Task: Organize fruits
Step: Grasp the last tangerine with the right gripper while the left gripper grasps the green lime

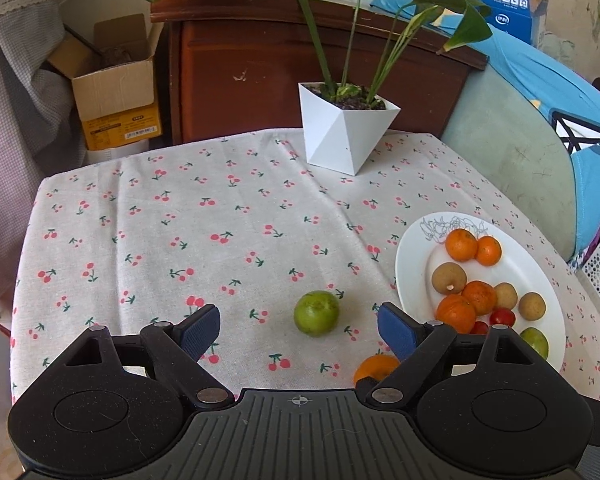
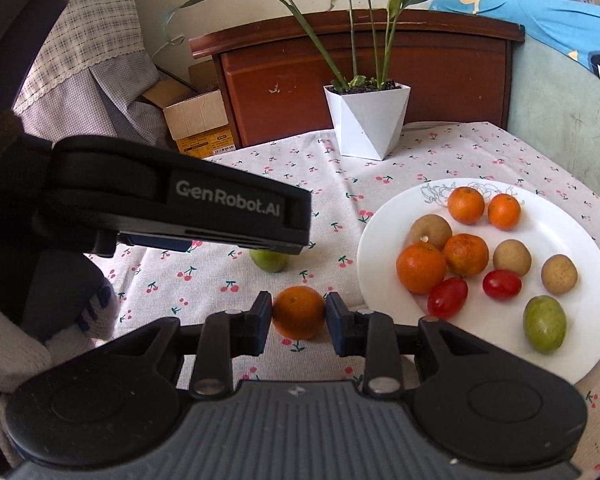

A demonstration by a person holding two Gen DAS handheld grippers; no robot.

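Note:
A green fruit (image 1: 316, 313) lies on the cherry-print tablecloth, just ahead of my open, empty left gripper (image 1: 299, 330); it also shows in the right wrist view (image 2: 269, 261), partly hidden under the left gripper's body (image 2: 180, 204). My right gripper (image 2: 299, 318) is shut on an orange (image 2: 299, 317) above the cloth, left of the white plate (image 2: 588, 320). That orange shows in the left wrist view (image 1: 374, 368) behind the right finger. The plate (image 1: 416, 248) holds several oranges, brown fruits, two red tomatoes and a green fruit (image 2: 544, 323).
A white potted plant (image 1: 342, 136) stands at the table's far edge. Behind it is a brown wooden cabinet (image 1: 260, 68). A cardboard box (image 1: 116, 92) sits far left. A blue-covered seat (image 1: 540, 92) is on the right.

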